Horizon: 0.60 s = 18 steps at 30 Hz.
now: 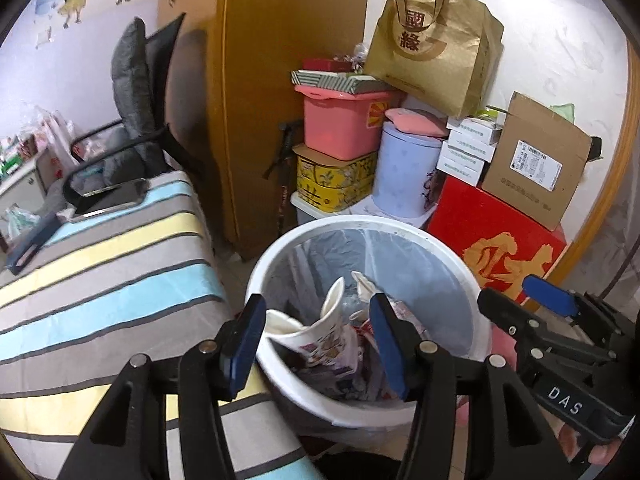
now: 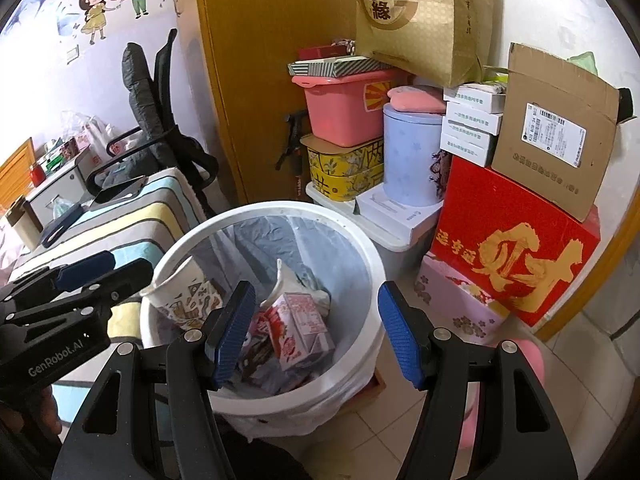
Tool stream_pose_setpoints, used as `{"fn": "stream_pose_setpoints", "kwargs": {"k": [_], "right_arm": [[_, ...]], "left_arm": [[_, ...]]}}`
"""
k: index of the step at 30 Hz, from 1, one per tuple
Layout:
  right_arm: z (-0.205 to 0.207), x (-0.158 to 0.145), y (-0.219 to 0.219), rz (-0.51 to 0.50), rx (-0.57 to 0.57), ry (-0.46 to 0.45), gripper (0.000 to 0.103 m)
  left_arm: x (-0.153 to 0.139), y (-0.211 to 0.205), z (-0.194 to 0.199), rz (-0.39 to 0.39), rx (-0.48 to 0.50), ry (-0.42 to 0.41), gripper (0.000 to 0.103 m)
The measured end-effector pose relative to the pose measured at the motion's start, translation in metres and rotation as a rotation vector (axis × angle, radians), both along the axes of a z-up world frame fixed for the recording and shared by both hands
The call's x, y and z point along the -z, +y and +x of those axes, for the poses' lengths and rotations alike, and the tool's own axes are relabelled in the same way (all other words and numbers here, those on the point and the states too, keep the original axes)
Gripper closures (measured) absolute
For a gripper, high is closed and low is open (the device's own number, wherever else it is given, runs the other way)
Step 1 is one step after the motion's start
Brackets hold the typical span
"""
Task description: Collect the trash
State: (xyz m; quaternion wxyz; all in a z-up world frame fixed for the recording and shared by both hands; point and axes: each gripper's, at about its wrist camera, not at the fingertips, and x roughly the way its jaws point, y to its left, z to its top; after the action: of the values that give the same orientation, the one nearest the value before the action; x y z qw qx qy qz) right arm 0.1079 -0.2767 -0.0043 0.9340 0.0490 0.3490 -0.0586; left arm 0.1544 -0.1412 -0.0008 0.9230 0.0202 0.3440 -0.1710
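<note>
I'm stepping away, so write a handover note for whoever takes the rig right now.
Left claw: open, nothing between its pads, over the bin.
Right claw: open, empty, also over the bin.
In the bin: a paper cup leaning against the wall, a pink carton and wrappers on the liner.
Done: that trash is in the bin.
Left: neither view shows loose trash outside the bin; check the bed and floor before finishing.

Glossy plastic bin, paper cup
</note>
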Motion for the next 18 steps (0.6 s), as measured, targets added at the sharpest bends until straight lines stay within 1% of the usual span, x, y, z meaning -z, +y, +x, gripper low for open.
{"fn": "stream_pose_setpoints", "kwargs": {"k": [2,4,8,11,18], "right_arm": [[-0.004,-0.001,0.005,-0.006,-0.003,-0.008,0.038],[-0.009,-0.002,0.009,0.000,-0.010,-0.014,0.038],[-0.018,-0.004,0.019,-0.005,-0.014,-0.033,0.038],[-0.025,-0.004,0.025,-0.001,-0.027,-0.038,0.038],[-0.041,-0.008,0.042,-0.009,-0.046,-0.074,0.038]], "left_arm": [[-0.002,0.006,-0.008,0.010,-0.013,-0.018,0.047],[-0.005,0.013,-0.016,0.003,-0.019,-0.028,0.046],[-0.007,0.023,-0.032,0.015,-0.039,-0.049,0.042],[-0.009,0.030,-0.042,0.006,-0.046,-0.059,0.041],[-0.014,0.042,-0.066,0.012,-0.079,-0.108,0.036]]}}
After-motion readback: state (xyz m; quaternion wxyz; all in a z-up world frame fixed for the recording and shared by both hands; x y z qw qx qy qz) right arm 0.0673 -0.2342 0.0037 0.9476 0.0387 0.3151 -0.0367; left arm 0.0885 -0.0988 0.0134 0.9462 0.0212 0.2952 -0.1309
